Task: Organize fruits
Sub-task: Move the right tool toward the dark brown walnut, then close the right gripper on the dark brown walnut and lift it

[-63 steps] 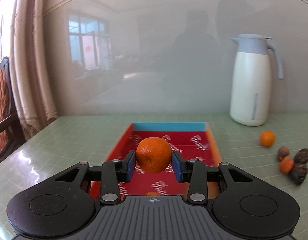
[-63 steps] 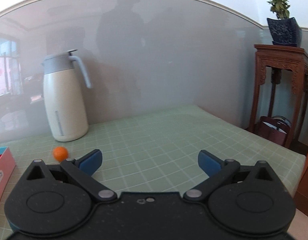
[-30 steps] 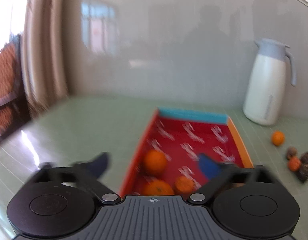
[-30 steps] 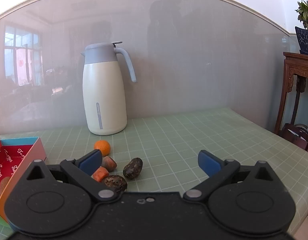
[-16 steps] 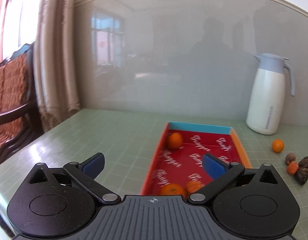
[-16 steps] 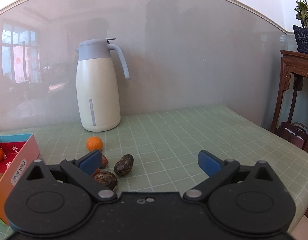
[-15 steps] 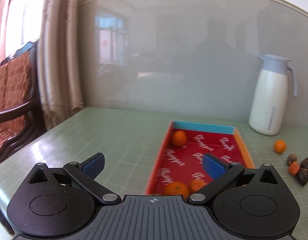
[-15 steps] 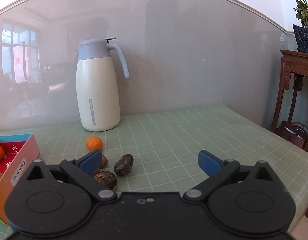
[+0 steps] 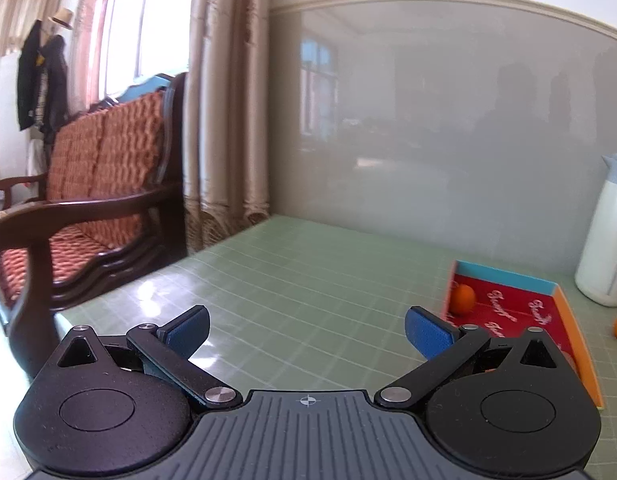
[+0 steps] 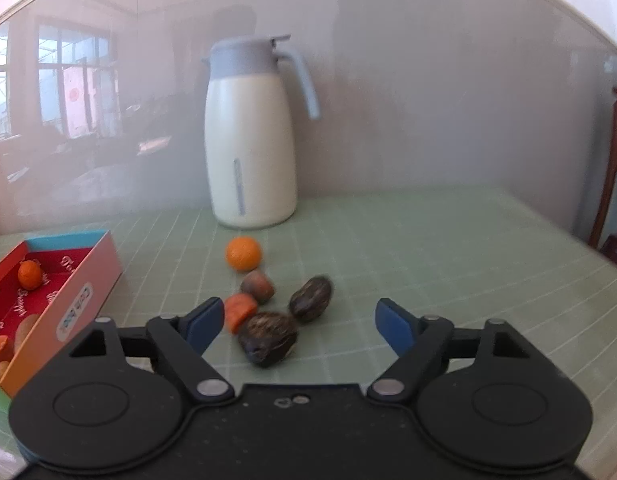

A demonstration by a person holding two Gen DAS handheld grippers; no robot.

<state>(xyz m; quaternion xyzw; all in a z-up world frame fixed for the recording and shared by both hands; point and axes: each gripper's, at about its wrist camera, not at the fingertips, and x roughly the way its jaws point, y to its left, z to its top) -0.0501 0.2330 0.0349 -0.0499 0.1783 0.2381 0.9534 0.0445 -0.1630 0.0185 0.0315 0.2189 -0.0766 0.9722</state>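
Ahead of your left gripper [image 9: 307,332], jaws wide w/ nothing between, it's bare green table [image 9: 308,280] right up to the grey wall panel [image 9: 448,140]. Off its right finger sits the red box [image 9: 564,312], walls up, blocking a low sweep that way. Far left, beyond the table edge: wooden bench [image 9: 88,200] & curtain [image 9: 228,120].

Your right gripper [image 10: 295,326] is closing, pads not touching anything yet. A dark fruit [image 10: 268,338] sits between the fingers, left of centre; orange chunk [image 10: 239,310] just beside the left pad. More fruit crowds just ahead, then the white jug [image 10: 250,140] at the wall. Right of the right finger: open table.
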